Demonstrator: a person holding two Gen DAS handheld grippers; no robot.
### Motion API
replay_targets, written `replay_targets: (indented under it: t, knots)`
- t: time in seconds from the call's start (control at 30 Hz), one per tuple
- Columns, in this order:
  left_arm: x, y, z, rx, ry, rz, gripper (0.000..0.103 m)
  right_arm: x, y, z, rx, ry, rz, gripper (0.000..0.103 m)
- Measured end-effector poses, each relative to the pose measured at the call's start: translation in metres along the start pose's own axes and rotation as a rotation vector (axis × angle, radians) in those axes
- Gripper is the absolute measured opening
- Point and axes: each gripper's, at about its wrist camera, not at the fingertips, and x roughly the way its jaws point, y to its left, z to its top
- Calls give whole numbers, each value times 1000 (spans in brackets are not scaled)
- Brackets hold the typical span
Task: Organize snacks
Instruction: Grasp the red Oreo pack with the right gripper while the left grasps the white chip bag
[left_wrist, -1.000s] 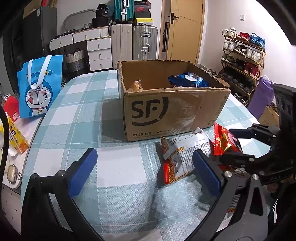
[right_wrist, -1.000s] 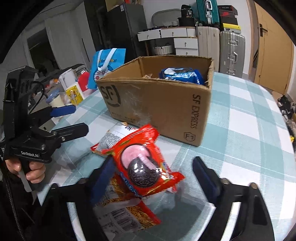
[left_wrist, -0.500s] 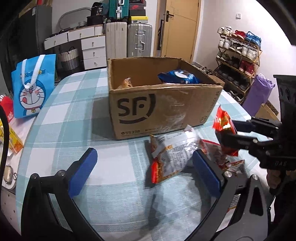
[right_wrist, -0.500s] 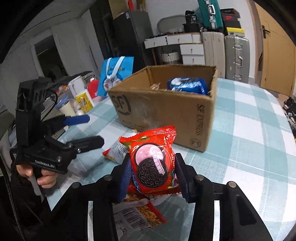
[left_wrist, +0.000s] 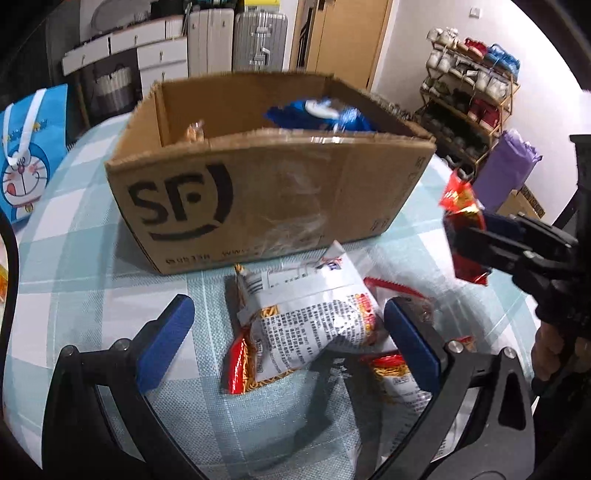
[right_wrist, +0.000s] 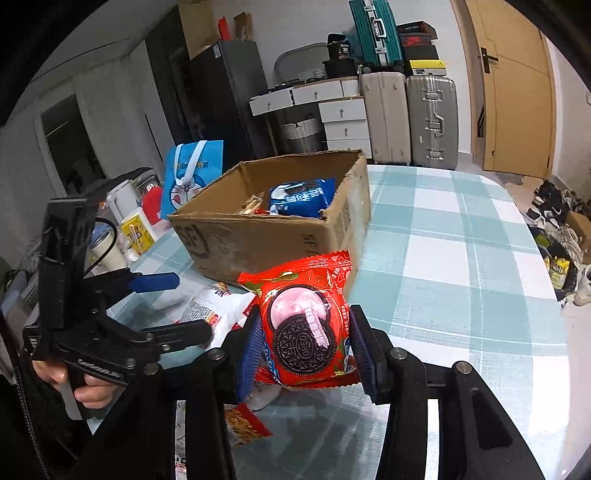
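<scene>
My right gripper (right_wrist: 306, 347) is shut on a red Oreo packet (right_wrist: 306, 325) and holds it above the table, in front of the open cardboard box (right_wrist: 280, 236); it shows at the right of the left wrist view (left_wrist: 463, 236). The box (left_wrist: 266, 199) holds a blue Oreo bag (right_wrist: 301, 197) and other small snacks. My left gripper (left_wrist: 291, 332) is open, its jaws on either side of a white-and-red noodle snack bag (left_wrist: 306, 325) lying on the checked tablecloth. More red snack packets (left_wrist: 402, 376) lie beside it.
A blue Doraemon bag (left_wrist: 26, 155) stands at the table's left edge, with a yellow carton (right_wrist: 138, 232) and a kettle near it. Suitcases, drawers and a door stand behind the table. A shoe rack (left_wrist: 469, 92) is to the right.
My right gripper closed on the red Oreo packet and lifted it off the pile. My left gripper moved forward, toward the noodle bag and the box.
</scene>
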Motion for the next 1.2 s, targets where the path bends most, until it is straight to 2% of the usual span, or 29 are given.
replay_targets:
  t: [0.23,0.43,0.5,0.57,0.87,1.2]
  knots:
    - [12,17,2,-76,26,-19,102,7,4,-2,-10,18,3,46]
    - [23,16,5,-92,46,-60,102,11,7,-1,-19,25,12,46]
    - [29,13,3,-91,53,-60,97,11,6,-1,-22,24,12,46]
    - [34,12,2,-97,59,-96,87,11,5,-1,-19,24,13,46]
    - [35,-2,0,-80,27,-147,69,12,6,-2,-19,21,19,46]
    - [22,-4,-2,-45,3,-144,64,11,9,-2,-21,15,21,46]
